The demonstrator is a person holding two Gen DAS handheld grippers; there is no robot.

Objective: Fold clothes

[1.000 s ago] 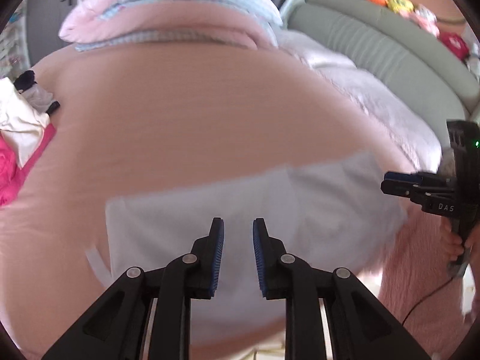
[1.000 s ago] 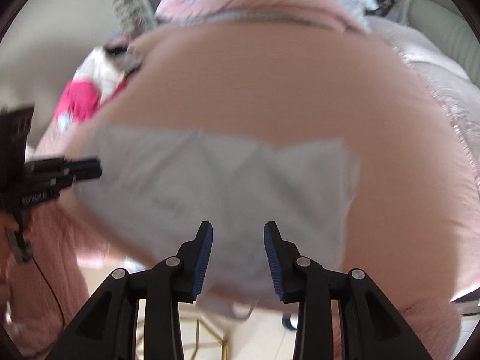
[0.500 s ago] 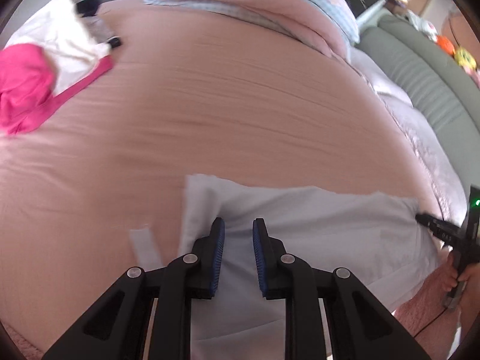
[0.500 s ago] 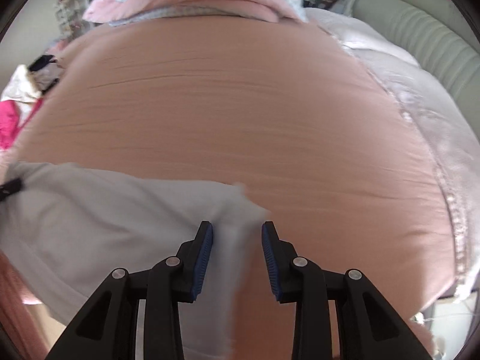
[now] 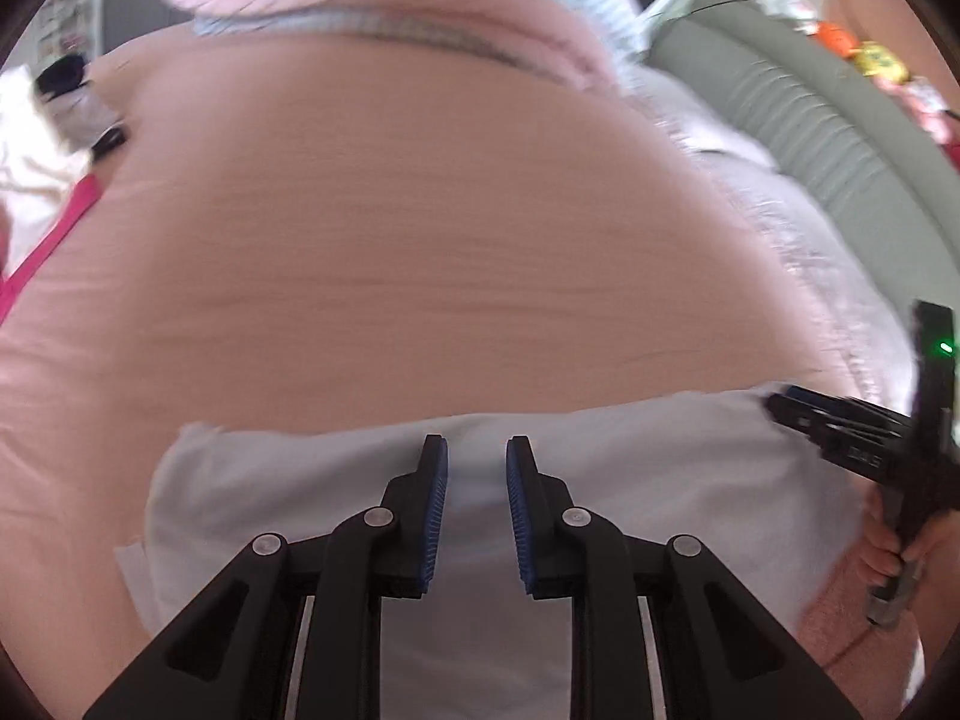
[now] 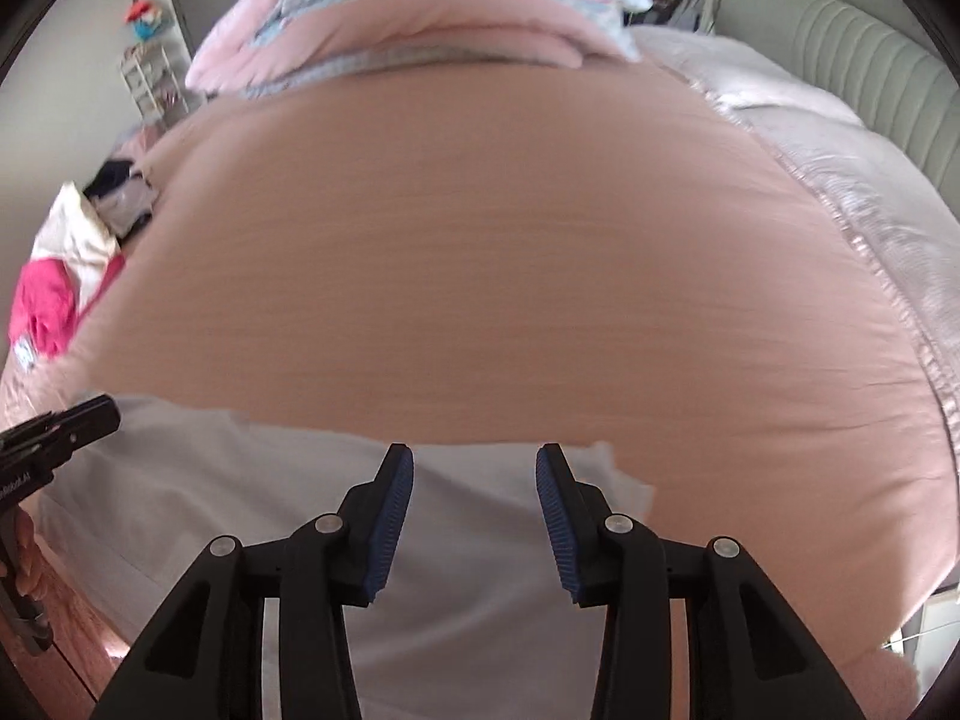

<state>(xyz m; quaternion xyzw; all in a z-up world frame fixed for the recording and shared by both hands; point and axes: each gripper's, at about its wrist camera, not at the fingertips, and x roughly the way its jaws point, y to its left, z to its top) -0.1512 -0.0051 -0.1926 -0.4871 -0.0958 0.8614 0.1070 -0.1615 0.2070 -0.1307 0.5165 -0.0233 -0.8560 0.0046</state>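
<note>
A pale grey-white garment (image 5: 270,492) lies spread flat at the near edge of the pink bed (image 5: 390,228); it also shows in the right wrist view (image 6: 198,480). My left gripper (image 5: 477,480) hovers over the garment's middle, its jaws a small gap apart with nothing between them. My right gripper (image 6: 474,486) is open and empty over the garment's right part. The right gripper also shows at the right of the left wrist view (image 5: 780,405), at the garment's right end. The left gripper shows at the left edge of the right wrist view (image 6: 102,417).
A pile of pink and white clothes (image 6: 54,276) lies at the bed's left side. Folded pink and blue bedding (image 6: 420,6) sits at the far end. A pale quilt (image 6: 840,180) and a grey-green headboard (image 6: 870,42) lie to the right.
Both grippers have swung toward the garment's middle and its far edge now lies just ahead of them. The right gripper has opened wider. The views are blurred from motion.
</note>
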